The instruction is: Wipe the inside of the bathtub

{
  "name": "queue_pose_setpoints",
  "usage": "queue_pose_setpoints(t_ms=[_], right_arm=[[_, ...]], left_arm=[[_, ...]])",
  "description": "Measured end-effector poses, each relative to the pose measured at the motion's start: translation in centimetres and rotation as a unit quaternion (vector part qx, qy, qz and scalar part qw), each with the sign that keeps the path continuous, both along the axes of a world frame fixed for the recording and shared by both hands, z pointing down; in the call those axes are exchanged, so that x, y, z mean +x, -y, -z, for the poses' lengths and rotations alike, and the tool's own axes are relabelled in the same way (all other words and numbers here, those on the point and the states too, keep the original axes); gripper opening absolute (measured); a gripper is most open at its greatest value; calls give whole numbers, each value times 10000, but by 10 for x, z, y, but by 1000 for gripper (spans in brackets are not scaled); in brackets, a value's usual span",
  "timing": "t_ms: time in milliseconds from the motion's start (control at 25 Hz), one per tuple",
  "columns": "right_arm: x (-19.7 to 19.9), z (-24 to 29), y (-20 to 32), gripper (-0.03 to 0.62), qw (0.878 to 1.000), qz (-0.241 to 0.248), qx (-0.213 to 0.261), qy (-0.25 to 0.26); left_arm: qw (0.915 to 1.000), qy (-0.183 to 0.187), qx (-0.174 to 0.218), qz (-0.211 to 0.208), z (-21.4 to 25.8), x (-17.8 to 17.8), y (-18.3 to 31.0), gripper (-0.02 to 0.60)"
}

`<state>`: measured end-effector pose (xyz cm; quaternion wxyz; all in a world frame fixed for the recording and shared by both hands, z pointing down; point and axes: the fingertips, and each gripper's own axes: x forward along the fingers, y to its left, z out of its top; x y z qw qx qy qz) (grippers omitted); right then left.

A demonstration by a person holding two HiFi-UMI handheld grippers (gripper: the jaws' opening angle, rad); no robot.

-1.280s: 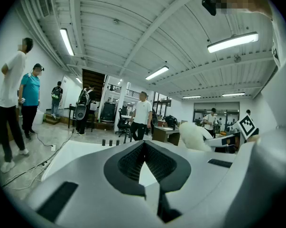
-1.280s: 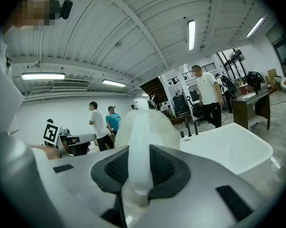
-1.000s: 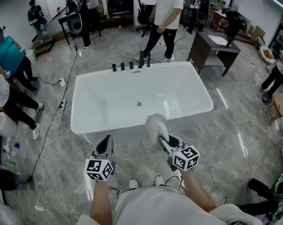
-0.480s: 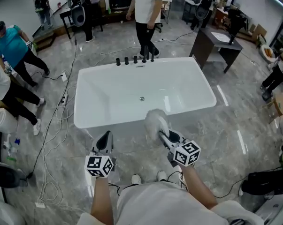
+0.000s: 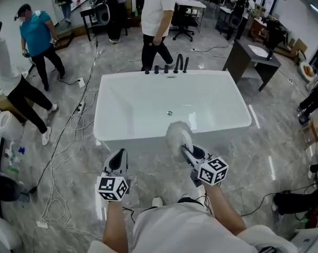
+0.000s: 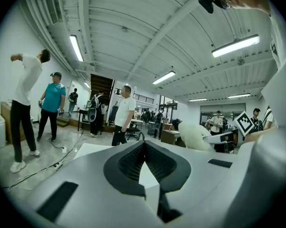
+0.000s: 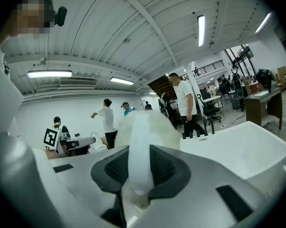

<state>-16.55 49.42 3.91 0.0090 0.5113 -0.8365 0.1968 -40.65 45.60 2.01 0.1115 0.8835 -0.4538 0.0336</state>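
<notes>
A white rectangular bathtub (image 5: pixel 140 136) stands on the grey floor in front of me, with a drain (image 5: pixel 170 113) in its bottom and black taps (image 5: pixel 166 67) at its far rim. My right gripper (image 5: pixel 186 151) is shut on the white handle of a fluffy white wiping pad (image 5: pixel 178 136), held over the tub's near rim. In the right gripper view the handle (image 7: pixel 138 148) runs between the jaws, and the tub (image 7: pixel 237 151) lies to the right. My left gripper (image 5: pixel 117 162) hovers left of it over the floor, jaws together with nothing held.
A person in a white shirt (image 5: pixel 157 20) stands just behind the tub. Other people (image 5: pixel 35 38) are at the left. Cables (image 5: pixel 69 136) trail over the floor on the left. A dark desk (image 5: pixel 259 54) stands at the back right.
The view has shifted so the tub sits a little to the right and nearer. The person in white walked left behind the tub. Both grippers hold about the same pose.
</notes>
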Motion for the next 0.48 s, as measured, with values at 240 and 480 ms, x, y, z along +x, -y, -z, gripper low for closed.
queue_pose_setpoints(t_ms=[240,480], right_arm=[[-35,3,14,97,9996,247,0,-169],[-52,1,29,97,9990,445,-19,-105]], left_arm=[[9994,-86,0,340,-3,-42,1,8],[9983,-115,-7,578,-11,-67,2,8]])
